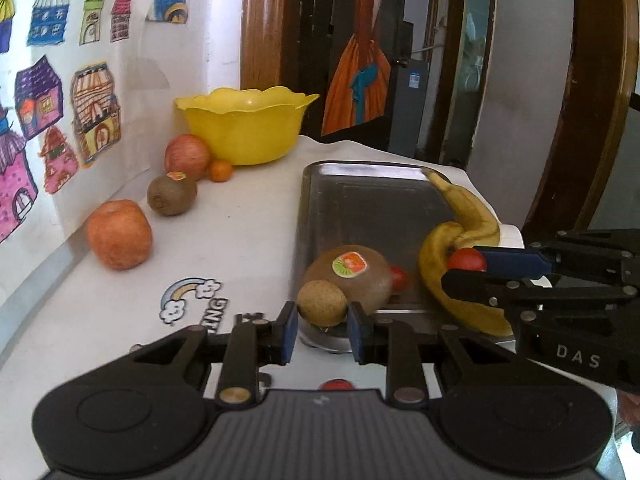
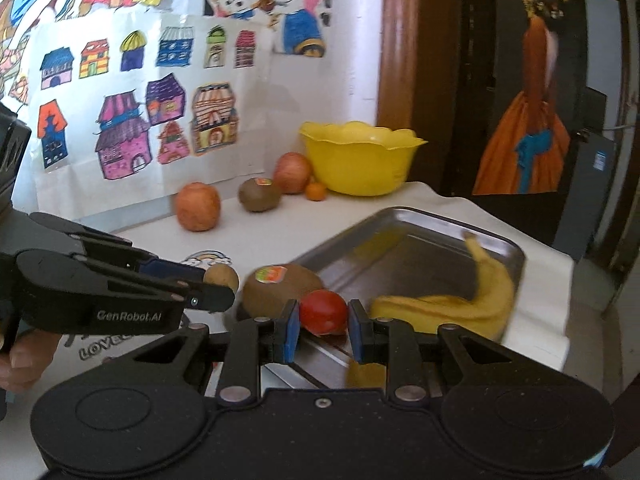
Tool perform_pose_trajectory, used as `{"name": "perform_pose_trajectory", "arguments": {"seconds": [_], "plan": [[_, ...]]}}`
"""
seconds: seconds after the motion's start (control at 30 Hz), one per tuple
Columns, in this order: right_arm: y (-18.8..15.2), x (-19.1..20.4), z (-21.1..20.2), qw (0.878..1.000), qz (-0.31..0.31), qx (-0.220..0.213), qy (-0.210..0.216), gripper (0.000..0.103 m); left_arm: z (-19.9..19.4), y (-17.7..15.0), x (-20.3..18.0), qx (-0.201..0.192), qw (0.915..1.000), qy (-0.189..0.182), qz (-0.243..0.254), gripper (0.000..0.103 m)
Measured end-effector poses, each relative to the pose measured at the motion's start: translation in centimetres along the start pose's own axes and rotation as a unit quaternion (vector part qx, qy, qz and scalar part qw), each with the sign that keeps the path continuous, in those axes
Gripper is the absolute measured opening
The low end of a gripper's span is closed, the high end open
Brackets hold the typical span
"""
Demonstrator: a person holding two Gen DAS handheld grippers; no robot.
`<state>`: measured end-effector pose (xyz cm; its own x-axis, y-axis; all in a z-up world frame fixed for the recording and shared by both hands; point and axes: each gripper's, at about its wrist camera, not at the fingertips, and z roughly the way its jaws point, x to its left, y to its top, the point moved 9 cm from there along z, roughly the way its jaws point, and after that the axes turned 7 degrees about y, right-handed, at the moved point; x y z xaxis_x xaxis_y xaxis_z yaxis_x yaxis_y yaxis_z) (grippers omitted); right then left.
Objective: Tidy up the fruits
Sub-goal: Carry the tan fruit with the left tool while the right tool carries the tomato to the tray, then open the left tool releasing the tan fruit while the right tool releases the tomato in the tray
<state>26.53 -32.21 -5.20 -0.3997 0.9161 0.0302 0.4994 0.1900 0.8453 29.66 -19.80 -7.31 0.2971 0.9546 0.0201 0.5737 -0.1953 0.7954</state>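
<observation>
My left gripper point(image 1: 322, 326) is shut on a small round tan fruit point(image 1: 322, 302), held above the near left corner of the metal tray point(image 1: 360, 200). It also shows in the right wrist view point(image 2: 221, 276). My right gripper point(image 2: 323, 330) is shut on a small red tomato point(image 2: 323, 312), also seen in the left wrist view point(image 1: 466, 260). In the tray lie a kiwi with a sticker point(image 1: 352, 276), another red tomato point(image 1: 399, 278) and bananas point(image 1: 460, 240).
A yellow bowl point(image 1: 244, 124) stands at the back by the wall. Two apples point(image 1: 120, 234) point(image 1: 187, 156), a kiwi point(image 1: 172, 194) and a small orange point(image 1: 221, 171) sit on the white table along the wall. A dark doorway is behind the table.
</observation>
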Motion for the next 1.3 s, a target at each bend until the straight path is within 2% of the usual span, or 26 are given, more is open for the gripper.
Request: {"name": "perform_pose_trajectory", "arguments": {"seconds": [0.43, 0.97, 1.1, 1.2, 1.3], "plan": [[0.4, -1.8, -0.8, 1.0, -0.004, -0.011, 0.012, 0.027, 0.8, -0.8, -3.9, 0.017, 0.9997, -0.015, 0.006, 0.029], [1.8, -2.7, 1.9, 1.0, 0.0, -0.014, 0.016, 0.031, 2.2, -1.0, -4.1, 0.024, 0.9996, -0.012, 0.009, 0.033], [1.8, -2.8, 1.8, 1.0, 0.004, -0.016, 0.013, 0.04, 1.9, -1.0, -4.0, 0.023, 0.9996, -0.011, 0.007, 0.038], [1.9, -3.0, 1.2, 1.0, 0.007, -0.021, 0.006, 0.049, 1.5, -1.0, -4.0, 0.021, 0.9997, -0.012, 0.006, 0.049], [2.1, -3.2, 0.3, 1.0, 0.01, -0.028, -0.001, 0.058, 0.9, -0.9, -3.9, 0.015, 0.9998, -0.012, 0.004, 0.056]]}}
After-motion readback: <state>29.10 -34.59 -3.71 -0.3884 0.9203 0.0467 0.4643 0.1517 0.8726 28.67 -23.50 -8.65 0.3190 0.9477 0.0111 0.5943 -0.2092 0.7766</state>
